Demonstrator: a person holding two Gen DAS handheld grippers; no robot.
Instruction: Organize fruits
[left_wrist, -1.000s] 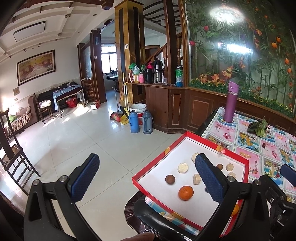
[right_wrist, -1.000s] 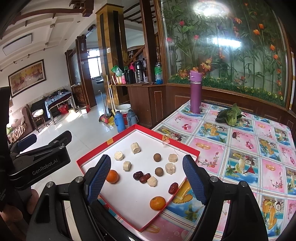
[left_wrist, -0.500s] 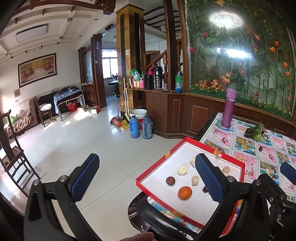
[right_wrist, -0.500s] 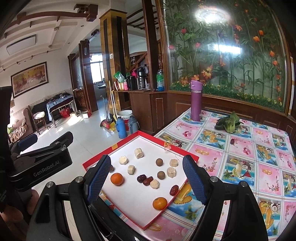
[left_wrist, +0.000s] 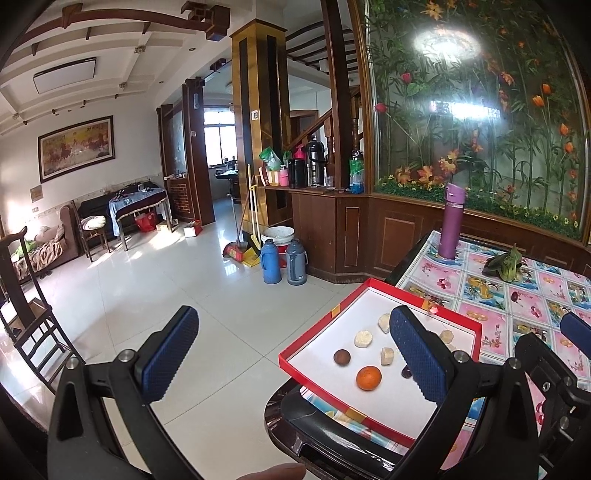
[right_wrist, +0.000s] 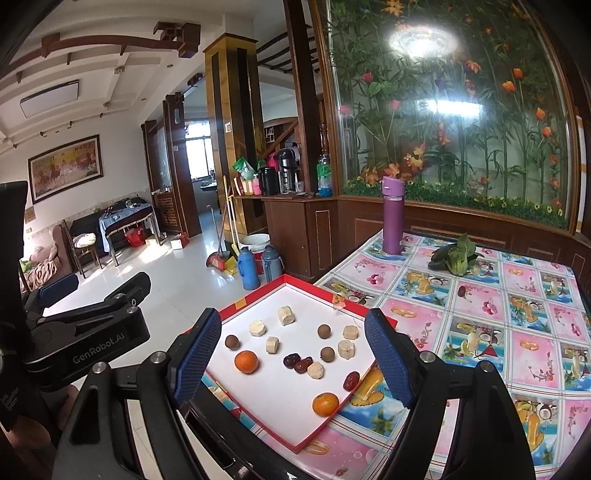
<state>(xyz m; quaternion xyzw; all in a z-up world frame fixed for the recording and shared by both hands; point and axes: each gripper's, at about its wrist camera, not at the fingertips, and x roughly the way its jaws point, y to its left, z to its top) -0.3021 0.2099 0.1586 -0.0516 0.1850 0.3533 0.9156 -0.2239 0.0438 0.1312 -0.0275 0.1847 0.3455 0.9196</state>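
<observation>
A red-rimmed white tray (right_wrist: 295, 445) lies on the table's near left corner, also seen in the left wrist view as the tray (left_wrist: 317, 380). In it lie two oranges (right_wrist: 246, 362) (right_wrist: 325, 404), several pale banana chunks (right_wrist: 286, 315), brown round fruits (right_wrist: 324, 331) and dark red dates (right_wrist: 295, 362). My right gripper (right_wrist: 291, 362) hovers open above the tray's near side, holding nothing. My left gripper (left_wrist: 295, 362) is open left of the tray, mostly over the floor, and its right finger hides part of the fruit. One orange (left_wrist: 368, 377) shows beside that finger.
The table (right_wrist: 480, 332) has a flowered cloth, with a purple bottle (right_wrist: 393, 215) and a leafy green vegetable (right_wrist: 456, 256) at its far side. A dark chair back (left_wrist: 332, 439) stands against the table's near edge. Thermos flasks (left_wrist: 270, 261) and a broom stand on the tiled floor.
Both grippers have pulled back and risen a little, so the tray looks smaller and farther. Both stay open and the fruit has not moved.
</observation>
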